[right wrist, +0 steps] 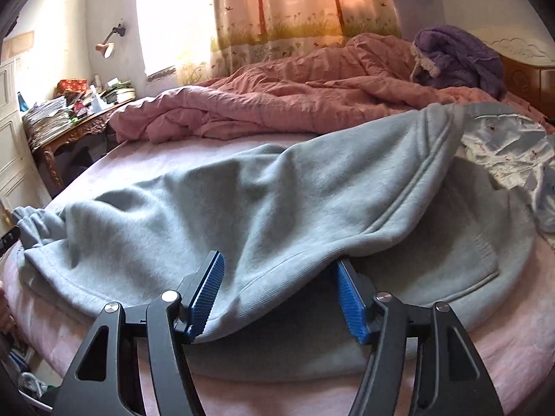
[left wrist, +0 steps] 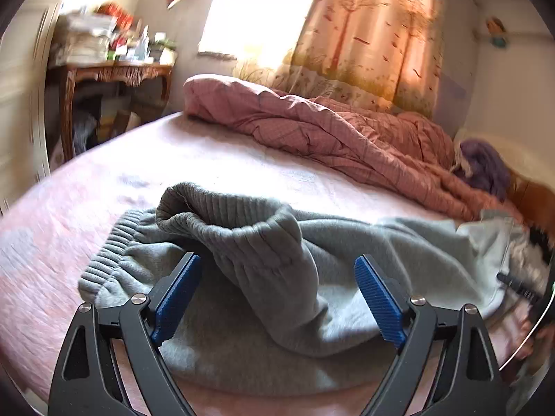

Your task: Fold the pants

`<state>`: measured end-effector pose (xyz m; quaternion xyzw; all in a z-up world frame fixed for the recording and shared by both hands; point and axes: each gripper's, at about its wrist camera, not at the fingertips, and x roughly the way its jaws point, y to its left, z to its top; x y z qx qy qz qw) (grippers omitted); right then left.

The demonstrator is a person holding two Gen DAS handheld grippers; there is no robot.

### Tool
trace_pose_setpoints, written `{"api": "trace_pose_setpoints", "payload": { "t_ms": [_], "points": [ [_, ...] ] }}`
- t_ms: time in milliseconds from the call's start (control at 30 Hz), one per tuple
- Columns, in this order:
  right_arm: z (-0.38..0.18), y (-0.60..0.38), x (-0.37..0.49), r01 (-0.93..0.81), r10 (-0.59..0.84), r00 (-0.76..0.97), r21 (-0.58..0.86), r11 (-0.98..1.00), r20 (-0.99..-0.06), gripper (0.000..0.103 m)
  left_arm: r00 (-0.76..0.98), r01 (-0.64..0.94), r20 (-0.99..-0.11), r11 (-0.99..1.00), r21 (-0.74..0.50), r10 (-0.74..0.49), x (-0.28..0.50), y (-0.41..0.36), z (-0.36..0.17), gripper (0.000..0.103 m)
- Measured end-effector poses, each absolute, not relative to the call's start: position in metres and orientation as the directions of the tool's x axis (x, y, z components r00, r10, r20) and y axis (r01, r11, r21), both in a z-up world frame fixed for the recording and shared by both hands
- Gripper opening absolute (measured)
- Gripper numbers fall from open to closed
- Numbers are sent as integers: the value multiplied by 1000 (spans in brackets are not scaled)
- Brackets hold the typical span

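Grey sweatpants lie on the pink bed sheet. In the left wrist view a ribbed cuff end is folded back over the pants, beside another ribbed band. My left gripper is open, its blue pads either side of the raised fold. In the right wrist view the pants lie with an upper layer draped over a lower one. My right gripper is open, with the edge of the upper layer lying between and over its pads.
A rumpled pink duvet lies along the far side of the bed, with a purple fleece at its right end. A light blue printed garment lies right of the pants. A cluttered wooden desk stands at the left by the window.
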<state>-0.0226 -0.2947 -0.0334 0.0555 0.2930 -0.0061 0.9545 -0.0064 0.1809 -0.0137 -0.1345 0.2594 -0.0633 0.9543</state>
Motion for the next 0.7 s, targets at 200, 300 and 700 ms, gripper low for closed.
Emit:
{"api": "trace_pose_setpoints", "payload": {
  "t_ms": [200,300,700],
  "points": [
    [-39,-315,-12,134,-71,807,64,989,-586,27,787,-183,-615,932,-312,-51,17,187,-24,44],
    [-44,-323,-18,151,-79,812,78,985,-578,10,791,-209,-610,915,-346,-50,7,195,-30,18],
    [-45,-317,-55,154,-99,852,66,986,-514,6,766,-254,-636,953,-166,94,-21,213,-54,25]
  ]
}}
